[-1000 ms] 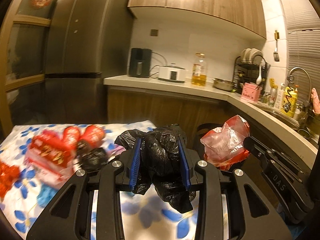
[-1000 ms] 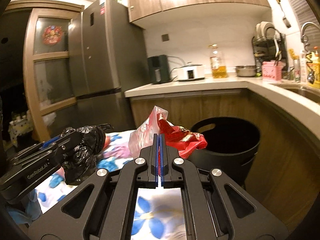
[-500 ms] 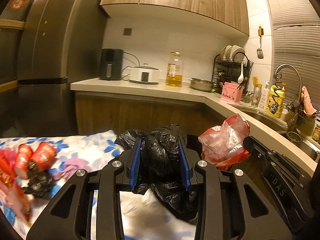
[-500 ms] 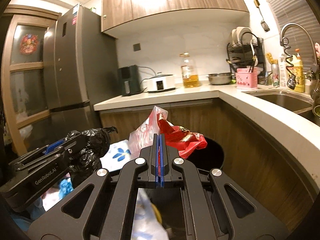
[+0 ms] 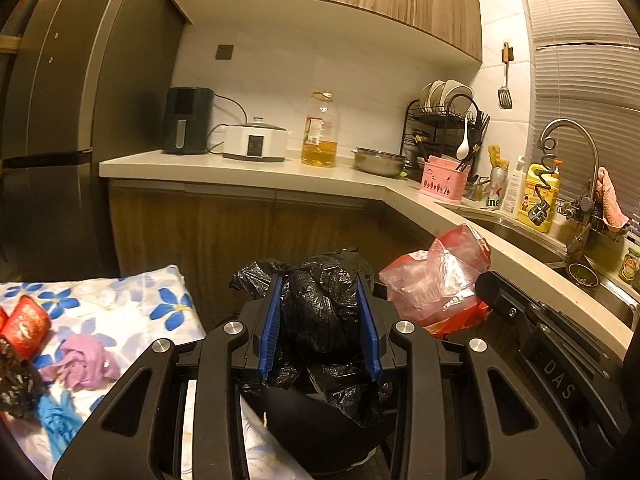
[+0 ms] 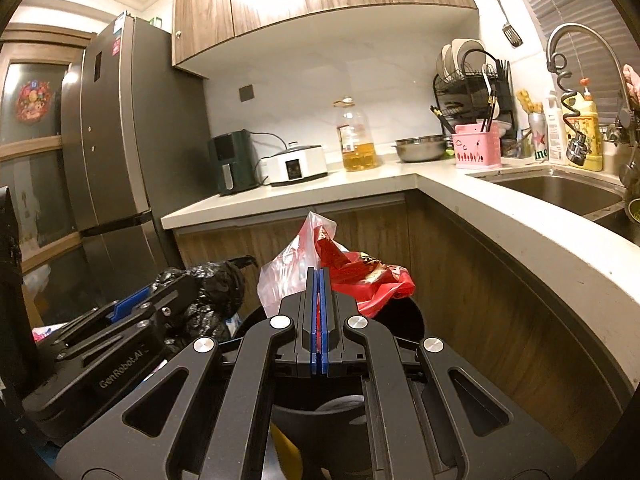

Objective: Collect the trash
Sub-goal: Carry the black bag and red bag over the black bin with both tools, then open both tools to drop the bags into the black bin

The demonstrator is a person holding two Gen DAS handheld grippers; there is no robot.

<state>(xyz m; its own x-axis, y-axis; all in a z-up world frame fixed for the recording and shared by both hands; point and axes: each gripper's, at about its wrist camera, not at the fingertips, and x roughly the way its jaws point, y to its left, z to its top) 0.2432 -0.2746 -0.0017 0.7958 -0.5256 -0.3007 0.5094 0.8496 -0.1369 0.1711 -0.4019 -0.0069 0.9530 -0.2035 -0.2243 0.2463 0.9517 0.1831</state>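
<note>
My left gripper (image 5: 322,316) is shut on a crumpled black plastic bag (image 5: 324,312) and holds it over a black trash bin (image 5: 320,436). My right gripper (image 6: 319,280) is shut on a clear-and-red plastic bag (image 6: 340,268), held above the same bin (image 6: 412,316). The right gripper also shows in the left wrist view (image 5: 480,284) with its bag (image 5: 436,280). The left gripper and black bag (image 6: 216,288) show at the left of the right wrist view.
A table with a blue-flowered cloth (image 5: 132,312) at the left carries red cups (image 5: 24,330), a pink scrap (image 5: 88,360), a blue scrap (image 5: 60,416) and a black scrap (image 5: 16,384). The counter (image 6: 500,216) curves round the bin; a fridge (image 6: 108,140) stands at the left.
Both grippers have swung right, away from the table and over the black bin, still holding their bags. The table has slid to the left edge of view.
</note>
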